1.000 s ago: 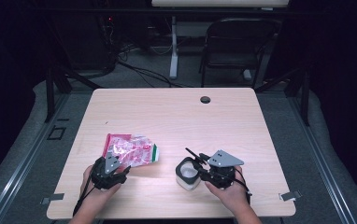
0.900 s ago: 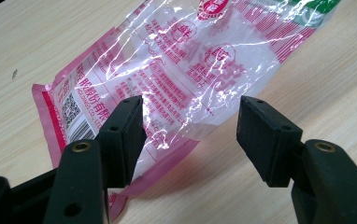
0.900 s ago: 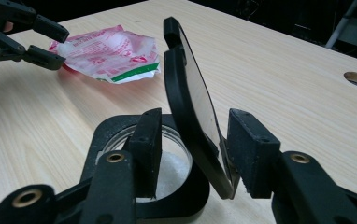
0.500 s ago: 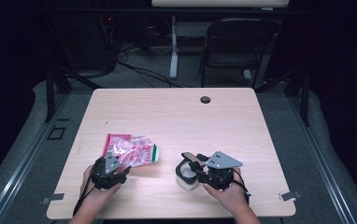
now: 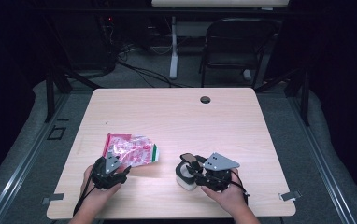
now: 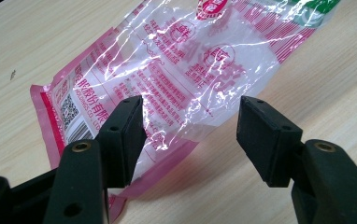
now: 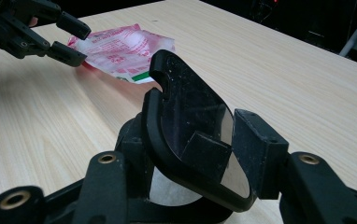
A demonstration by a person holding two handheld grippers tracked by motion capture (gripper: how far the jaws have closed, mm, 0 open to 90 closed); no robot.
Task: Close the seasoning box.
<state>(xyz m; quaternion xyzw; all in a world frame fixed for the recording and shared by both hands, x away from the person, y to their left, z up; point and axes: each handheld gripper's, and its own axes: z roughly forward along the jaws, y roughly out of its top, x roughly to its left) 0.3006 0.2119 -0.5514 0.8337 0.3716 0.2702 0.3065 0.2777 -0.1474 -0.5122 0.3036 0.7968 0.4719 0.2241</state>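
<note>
Claw on the right (image 5: 193, 169) had slid slightly toward seven o'clock, clamped on the black lid (image 7: 190, 135) of a white container (image 5: 184, 177); left claw (image 6: 190, 135) gaped over the pink packet (image 5: 131, 150) (desk's near-left), likely readying a grab.

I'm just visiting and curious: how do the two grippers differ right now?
The left gripper is open, its jaws spread just above the pink packet and gripping nothing; the right gripper is shut on a black flap. The left gripper points at the flat packet lying on the table; the right gripper is at a white container. Both are black, two-jawed and hand-held near the table's front edge.
</note>
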